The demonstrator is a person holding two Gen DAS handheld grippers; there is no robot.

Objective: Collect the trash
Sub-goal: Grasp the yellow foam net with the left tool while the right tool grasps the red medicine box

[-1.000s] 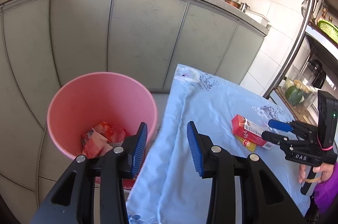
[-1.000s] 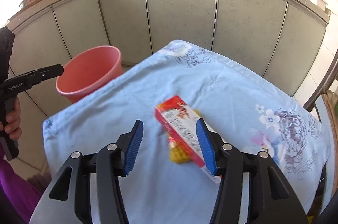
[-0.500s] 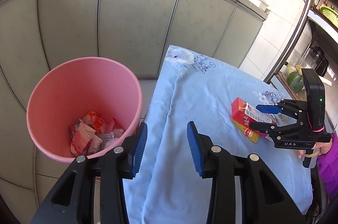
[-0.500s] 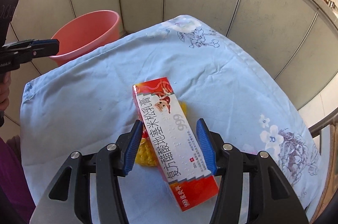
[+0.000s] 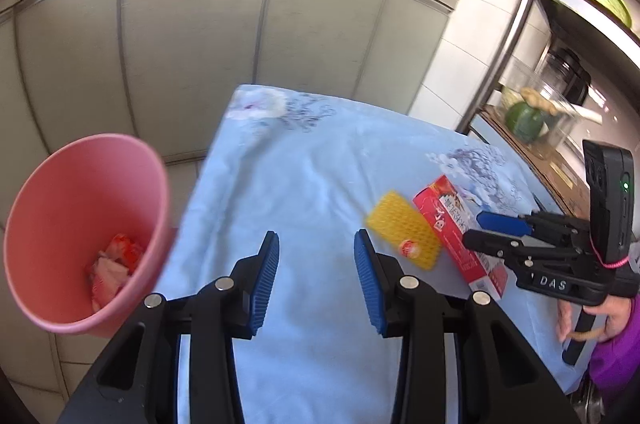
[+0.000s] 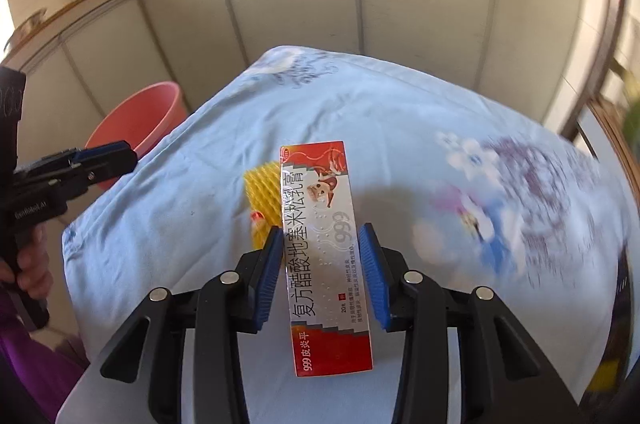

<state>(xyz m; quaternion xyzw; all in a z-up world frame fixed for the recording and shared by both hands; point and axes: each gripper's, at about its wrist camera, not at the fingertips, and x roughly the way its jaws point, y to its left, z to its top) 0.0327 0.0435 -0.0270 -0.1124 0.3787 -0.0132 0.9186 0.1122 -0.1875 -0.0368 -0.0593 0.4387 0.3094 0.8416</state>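
A red and white medicine box point(image 6: 324, 248) lies on the blue flowered cloth point(image 6: 360, 112). It also shows in the left wrist view point(image 5: 456, 236). My right gripper point(image 6: 320, 276) is open, its jaws standing on either side of the box with small gaps. A yellow foam net point(image 6: 262, 200) lies just left of the box; it shows in the left wrist view point(image 5: 404, 236) too. My left gripper point(image 5: 316, 280) is open and empty above the cloth's left part. The pink bin point(image 5: 48, 208) with red wrappers inside stands left of the table.
Grey kitchen cabinets point(image 5: 200, 36) run behind the table, with pans on the counter. A metal rack with a green squash point(image 5: 524, 120) stands at the right. The cloth's edge point(image 5: 192, 192) drops off beside the bin.
My right gripper has moved forward and down, so the box now lies between its jaws. My left gripper has swung right from over the bin toward the cloth.
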